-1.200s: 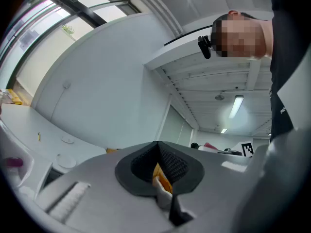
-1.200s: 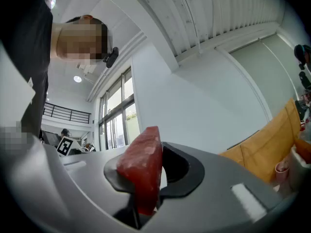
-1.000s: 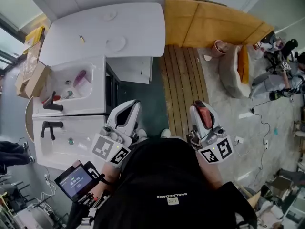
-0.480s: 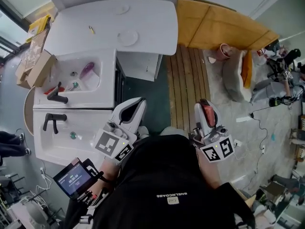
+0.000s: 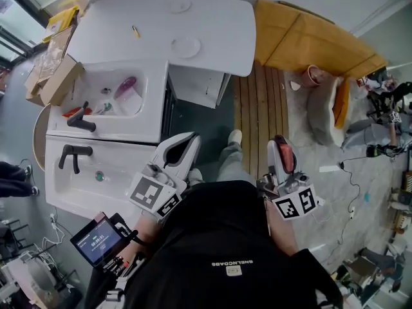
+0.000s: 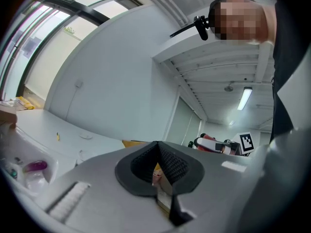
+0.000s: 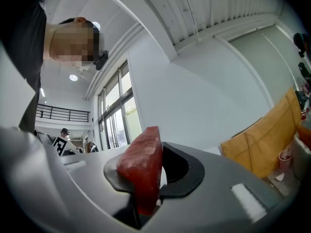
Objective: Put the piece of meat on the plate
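Note:
A red piece of meat [image 5: 284,156] stands upright between the pads of my right gripper [image 5: 281,143], which is shut on it. Seen from the right gripper view, the meat [image 7: 143,171] juts above the dark pads. My left gripper [image 5: 187,140] is held beside it at the same height. Its pads meet at the tips in the left gripper view [image 6: 158,147], with nothing between them. A small white plate [image 5: 187,46] lies on the white counter [image 5: 219,24], well beyond both grippers. A second plate-like disc [image 5: 179,7] lies farther back.
A white double sink [image 5: 148,118] with two black taps [image 5: 80,122] lies left of the left gripper, with a pink item [image 5: 125,84] in its basin. Cardboard boxes [image 5: 55,76] stand at the far left. Wooden slats [image 5: 261,108] and a yellow mat [image 5: 315,34] are ahead on the right.
The counter and sink have slid to the right in the head view, and the person's shoe has come into sight between the grippers. The right gripper still holds the meat.

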